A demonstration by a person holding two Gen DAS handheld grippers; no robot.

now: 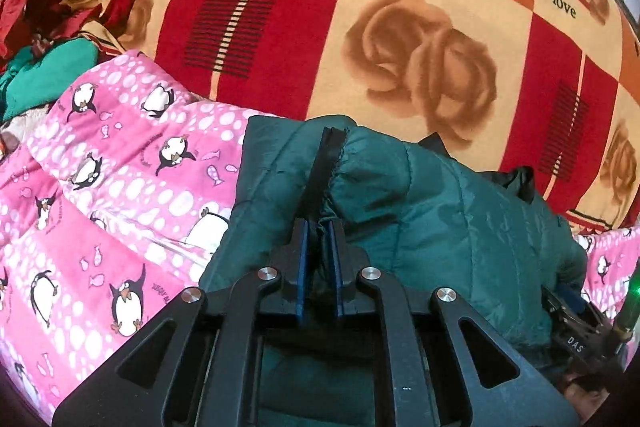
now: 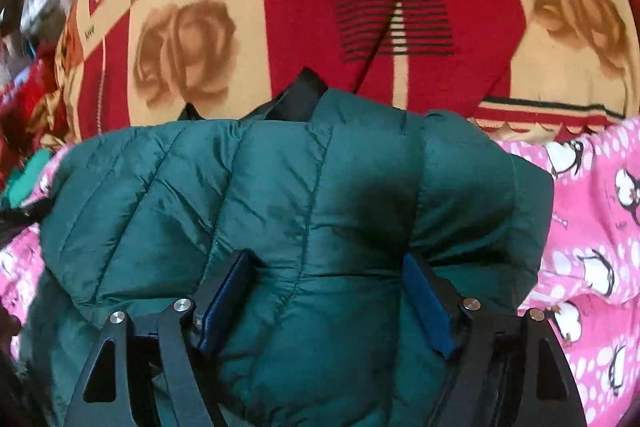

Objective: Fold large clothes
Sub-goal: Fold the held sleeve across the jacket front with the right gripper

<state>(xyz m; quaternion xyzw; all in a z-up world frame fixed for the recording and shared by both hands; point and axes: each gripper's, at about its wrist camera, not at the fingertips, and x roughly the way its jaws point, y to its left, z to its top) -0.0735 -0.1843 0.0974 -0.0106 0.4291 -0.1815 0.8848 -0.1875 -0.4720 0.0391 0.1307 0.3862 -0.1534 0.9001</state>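
Left hand-held gripper (image 1: 320, 227) is clamped on the dark zipper-edged hem of the green quilted jacket (image 1: 420, 195). Right hand-held gripper (image 2: 328, 275) stands spread, fingers astride the jacket's puffy bulk directly ahead. Jacket lies bunched on the pink penguin blanket (image 1: 120, 195); beyond, the rose-patterned bedspread (image 1: 400, 7).

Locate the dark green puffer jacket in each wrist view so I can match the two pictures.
Left wrist: green puffer jacket lower centre-right, an edge pinched in the left gripper.
Right wrist: it fills centre and bottom, bulging between the open right gripper.
Shared landmark: pink penguin blanket under it.
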